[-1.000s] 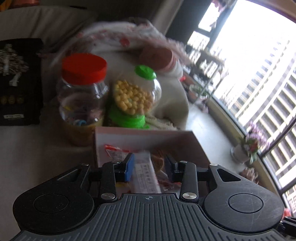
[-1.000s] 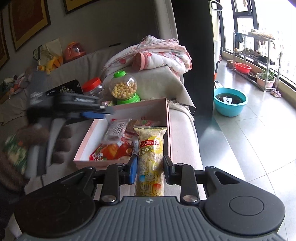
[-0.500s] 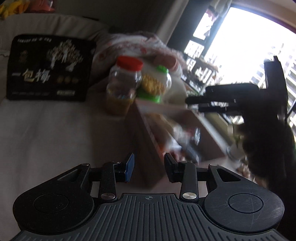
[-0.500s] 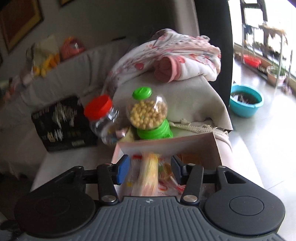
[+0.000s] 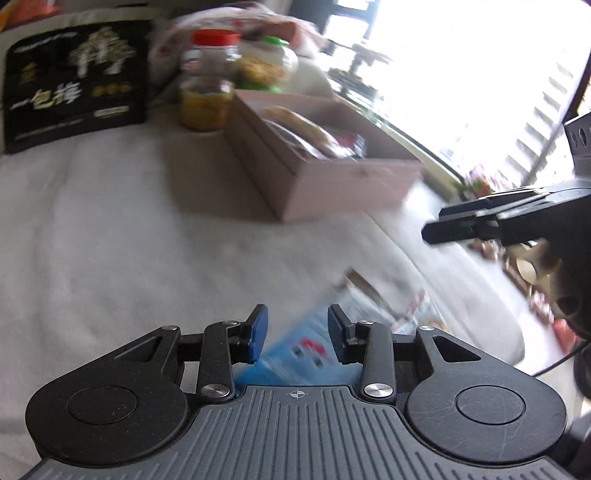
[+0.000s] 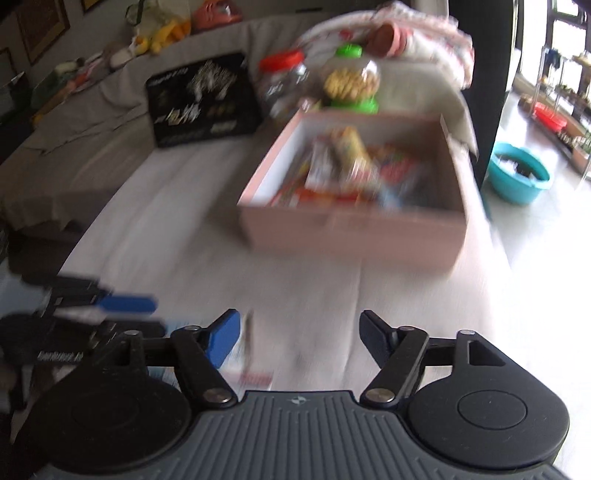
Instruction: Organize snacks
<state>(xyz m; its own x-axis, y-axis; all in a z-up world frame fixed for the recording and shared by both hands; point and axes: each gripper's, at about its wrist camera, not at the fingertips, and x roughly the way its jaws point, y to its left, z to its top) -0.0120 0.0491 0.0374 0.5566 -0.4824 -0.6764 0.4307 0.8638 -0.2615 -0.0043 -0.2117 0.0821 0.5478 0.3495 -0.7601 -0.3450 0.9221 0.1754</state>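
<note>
A pink box holding several snack packets stands on the white sofa cover; it also shows in the left wrist view. My left gripper is open, low over a blue snack packet lying on the cover, with another packet beside it. My right gripper is wide open and empty, back from the box; a packet edge lies under its left finger. The right gripper shows at the right of the left wrist view, and the left gripper at the left of the right wrist view.
Behind the box stand a red-lidded jar, a green-lidded candy jar and a black snack bag. A pink blanket lies behind. A teal basin sits on the floor right of the sofa edge.
Both grippers have pulled back from the box toward the near end of the sofa. The right gripper has let go of the yellow packet, now in the box, and opened wide. The left gripper has left its packet there.
</note>
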